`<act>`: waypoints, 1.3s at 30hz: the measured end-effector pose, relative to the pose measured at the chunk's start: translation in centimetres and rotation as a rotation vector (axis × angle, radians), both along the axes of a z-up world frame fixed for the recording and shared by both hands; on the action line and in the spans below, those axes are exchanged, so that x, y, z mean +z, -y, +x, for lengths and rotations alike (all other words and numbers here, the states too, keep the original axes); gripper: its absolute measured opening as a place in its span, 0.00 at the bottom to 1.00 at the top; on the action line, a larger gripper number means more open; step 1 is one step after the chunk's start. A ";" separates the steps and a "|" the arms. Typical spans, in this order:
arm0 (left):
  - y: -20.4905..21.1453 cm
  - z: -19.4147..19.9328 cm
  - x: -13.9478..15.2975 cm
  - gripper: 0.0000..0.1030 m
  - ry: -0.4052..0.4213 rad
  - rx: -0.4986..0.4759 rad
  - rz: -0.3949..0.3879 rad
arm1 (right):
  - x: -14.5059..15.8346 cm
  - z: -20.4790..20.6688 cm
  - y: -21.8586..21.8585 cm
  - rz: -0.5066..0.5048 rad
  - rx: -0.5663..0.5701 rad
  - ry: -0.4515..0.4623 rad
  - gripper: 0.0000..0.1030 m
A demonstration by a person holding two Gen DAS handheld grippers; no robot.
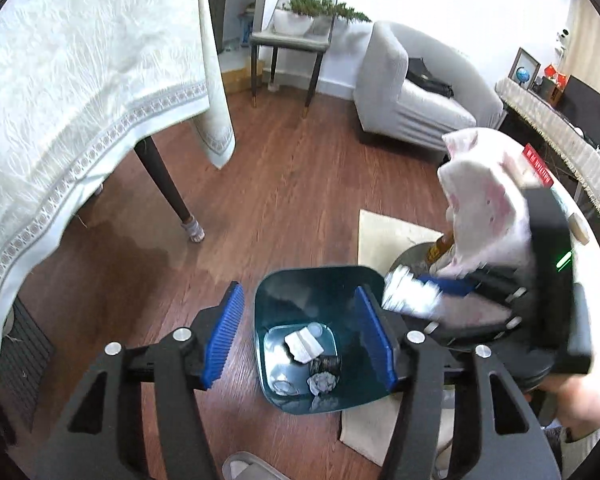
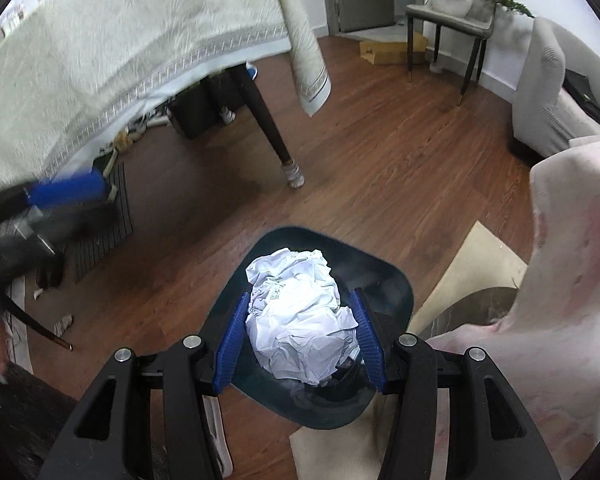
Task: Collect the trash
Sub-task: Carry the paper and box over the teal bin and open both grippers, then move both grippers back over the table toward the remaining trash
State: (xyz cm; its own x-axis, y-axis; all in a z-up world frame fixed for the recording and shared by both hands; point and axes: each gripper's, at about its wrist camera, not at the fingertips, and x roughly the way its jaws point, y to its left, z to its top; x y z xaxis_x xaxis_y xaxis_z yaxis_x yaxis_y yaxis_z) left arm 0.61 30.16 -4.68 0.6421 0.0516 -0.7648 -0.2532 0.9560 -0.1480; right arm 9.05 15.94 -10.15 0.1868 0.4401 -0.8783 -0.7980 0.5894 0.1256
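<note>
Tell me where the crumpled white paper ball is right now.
In the right wrist view, the crumpled white paper ball sits clamped in the right claw, directly over the open dark teal plastic bin on the wood floor.

1. Brown wood-plank floor.
2. On it: a dark teal bin, standing partly on a beige mat.
3. Also resting there: a dark table leg and a grey chair.
</note>
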 end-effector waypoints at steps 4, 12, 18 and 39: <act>0.2 -0.2 1.6 0.55 0.050 -0.001 -0.016 | -1.9 -0.9 -0.4 -0.059 0.022 -0.008 0.52; 1.2 -0.1 3.6 0.41 0.095 -0.021 0.008 | -3.3 -1.3 0.0 -0.105 0.020 0.001 0.56; 1.4 -0.5 5.2 0.41 0.140 -0.019 0.015 | -3.6 -1.4 0.5 -0.117 0.032 -0.010 0.65; 5.7 1.3 9.1 0.43 0.252 -0.046 0.047 | 6.3 -2.6 5.6 0.120 0.068 0.089 0.62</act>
State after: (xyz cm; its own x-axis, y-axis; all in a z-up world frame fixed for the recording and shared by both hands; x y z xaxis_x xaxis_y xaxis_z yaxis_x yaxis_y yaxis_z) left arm 1.93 24.47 4.45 0.8148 0.0497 -0.5777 -0.1698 0.9731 -0.1557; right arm 6.43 10.36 -3.80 0.2276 0.5548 -0.8003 -0.8469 0.5184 0.1185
